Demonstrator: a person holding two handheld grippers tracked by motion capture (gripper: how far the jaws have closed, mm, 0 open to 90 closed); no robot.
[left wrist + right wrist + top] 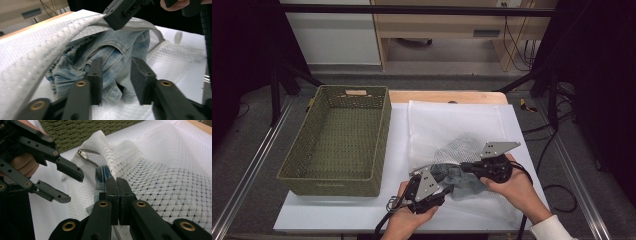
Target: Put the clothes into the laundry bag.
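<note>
Centrally, a white sheet (337, 210) covers the wooden table, with a green woven basket (337, 137) at left. Low in frame, the right gripper (464, 167) is clenched on the mesh bag's (452, 125) rim; the left gripper's (447, 190) jaws stand parted around the denim garment (117, 50) at the bag's mouth.
</note>
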